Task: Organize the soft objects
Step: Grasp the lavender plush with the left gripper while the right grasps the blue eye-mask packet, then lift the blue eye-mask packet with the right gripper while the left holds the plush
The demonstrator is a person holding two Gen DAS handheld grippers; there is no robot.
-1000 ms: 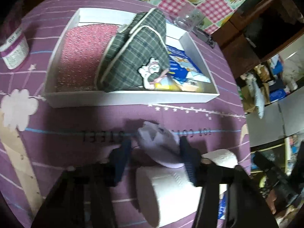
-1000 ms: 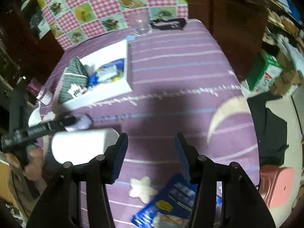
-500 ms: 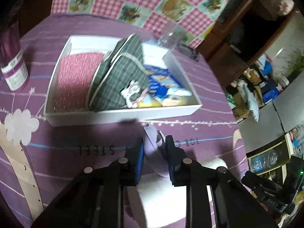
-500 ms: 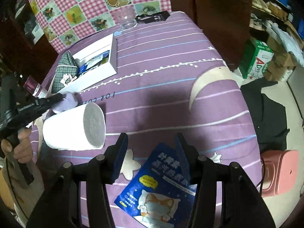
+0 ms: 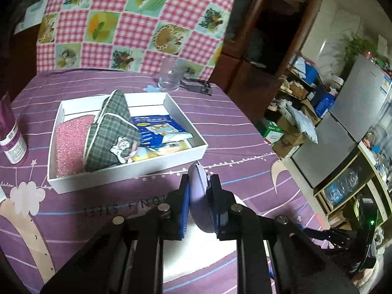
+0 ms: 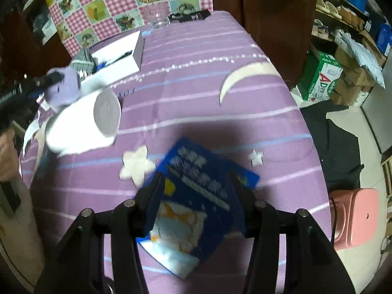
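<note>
1. Left gripper [image 5: 199, 191]: jaws have just been closing and now clench a lilac soft pad [image 5: 199, 196], lifted clear of the purple cloth [image 5: 220, 127], near the tray's front wall.
2. White tray [image 5: 156, 165]: holds a pink mat [image 5: 69, 144], a plaid pouch [image 5: 110, 132] and a blue packet [image 5: 159, 132].
3. White roll [image 6: 83, 125]: lies on its side below the pad.
4. Right gripper [image 6: 193, 201]: jaws apart, hovering over a second blue packet [image 6: 196, 196] flat on the cloth; no contact visible.
</note>
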